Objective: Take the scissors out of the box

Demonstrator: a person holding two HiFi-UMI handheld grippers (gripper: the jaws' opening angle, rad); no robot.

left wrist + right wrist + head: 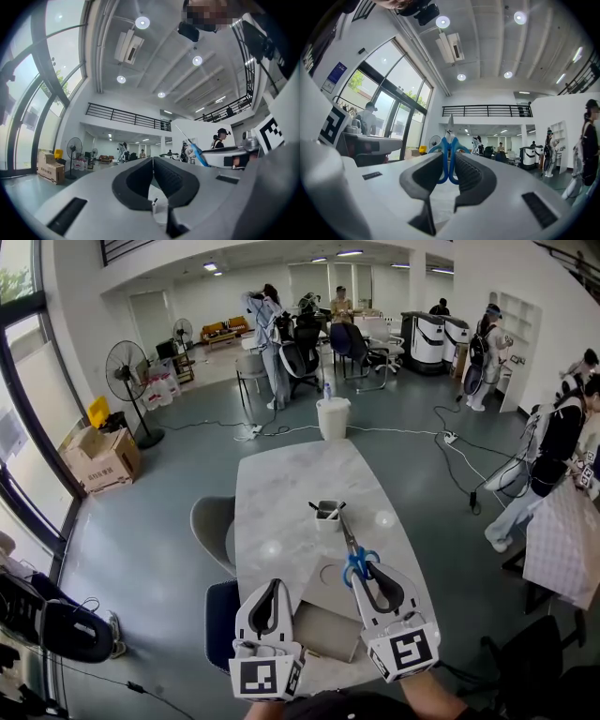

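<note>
Nearest me on the left, the left gripper (273,584) sits with jaws pressed together on nothing, over the marble table (281,484). Rightward, my right gripper (367,570) clamps the blue handles of the scissors (349,542); their blades point far, tips by the box (327,518) rim
</note>
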